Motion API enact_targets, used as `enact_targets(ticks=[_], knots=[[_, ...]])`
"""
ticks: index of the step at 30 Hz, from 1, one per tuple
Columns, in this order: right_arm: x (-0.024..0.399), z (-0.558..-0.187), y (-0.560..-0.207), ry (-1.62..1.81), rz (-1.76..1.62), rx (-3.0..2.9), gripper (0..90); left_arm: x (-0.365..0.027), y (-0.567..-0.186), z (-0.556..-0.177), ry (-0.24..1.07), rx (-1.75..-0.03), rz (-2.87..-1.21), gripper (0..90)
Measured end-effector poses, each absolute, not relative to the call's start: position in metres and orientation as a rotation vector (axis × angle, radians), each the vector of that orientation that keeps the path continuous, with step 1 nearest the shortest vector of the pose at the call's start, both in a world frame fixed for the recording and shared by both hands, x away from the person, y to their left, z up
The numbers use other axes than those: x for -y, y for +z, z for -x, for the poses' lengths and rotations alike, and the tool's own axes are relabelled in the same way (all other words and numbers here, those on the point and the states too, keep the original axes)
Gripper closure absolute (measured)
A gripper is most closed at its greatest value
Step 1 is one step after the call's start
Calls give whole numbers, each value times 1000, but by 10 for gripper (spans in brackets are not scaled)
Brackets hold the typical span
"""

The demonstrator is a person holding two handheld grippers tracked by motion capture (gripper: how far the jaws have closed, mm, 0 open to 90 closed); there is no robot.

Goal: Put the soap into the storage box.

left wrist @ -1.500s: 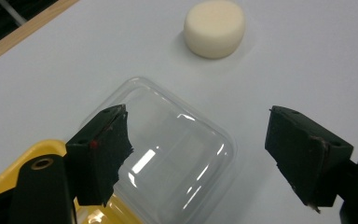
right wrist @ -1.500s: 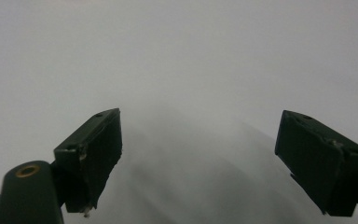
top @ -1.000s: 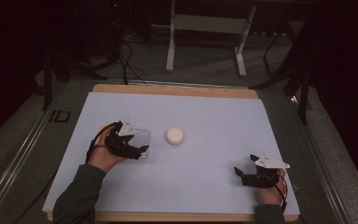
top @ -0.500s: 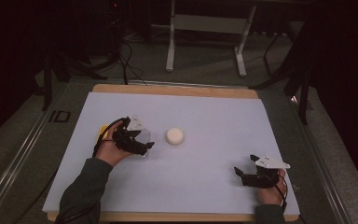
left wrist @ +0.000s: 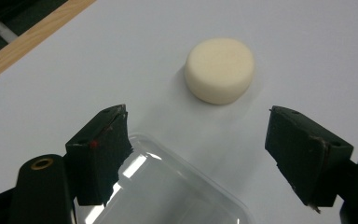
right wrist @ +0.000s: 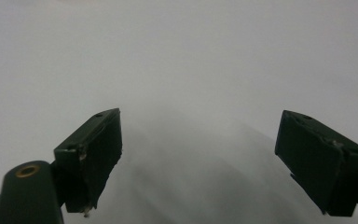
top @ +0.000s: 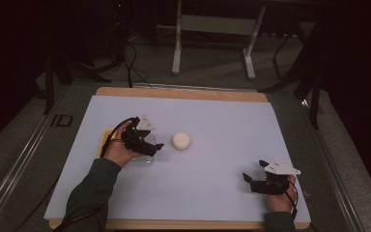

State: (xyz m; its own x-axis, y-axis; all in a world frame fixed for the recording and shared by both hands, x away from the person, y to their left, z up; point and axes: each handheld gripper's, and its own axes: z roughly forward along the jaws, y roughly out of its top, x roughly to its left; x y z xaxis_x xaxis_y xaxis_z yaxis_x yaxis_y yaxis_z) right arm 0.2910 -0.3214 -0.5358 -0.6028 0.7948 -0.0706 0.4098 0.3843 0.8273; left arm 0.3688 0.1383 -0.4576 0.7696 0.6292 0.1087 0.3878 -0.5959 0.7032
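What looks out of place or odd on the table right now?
Nothing is spilled or broken. One small oddity: a yellow thing lies mostly hidden behind the left hand. The cream foam disc lies flat, and the clear plastic lid rests on the white sheet.

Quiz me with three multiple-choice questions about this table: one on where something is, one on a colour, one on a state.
1. Where is the disc?
A. on the mat, ahead of the left gripper
B. inside a bowl
C. on the floor

2. What colour is the disc?
A. red
B. cream
C. black

3. How is the right gripper?
A. shut on a cup
B. shut, empty
C. open, empty

Answers: 1 A, it lies on the mat just beyond the left jaws; 2 B, it looks pale cream; 3 C, its jaws stand apart over bare mat.
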Motion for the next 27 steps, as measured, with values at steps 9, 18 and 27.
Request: enact_targets(ticks=[9,18,27], knots=[[321,-291,-536,1115,-1035,-2189,148,-129,-457,-378,434,-729,-2267,222],[322,-291,-536,1116,-1034,-2191,147,-117,-457,-384,414,-708,-2259,222],[322,-291,-536,1118,-1035,-2190,148,-106,-462,-391,376,-698,-2255,193]])
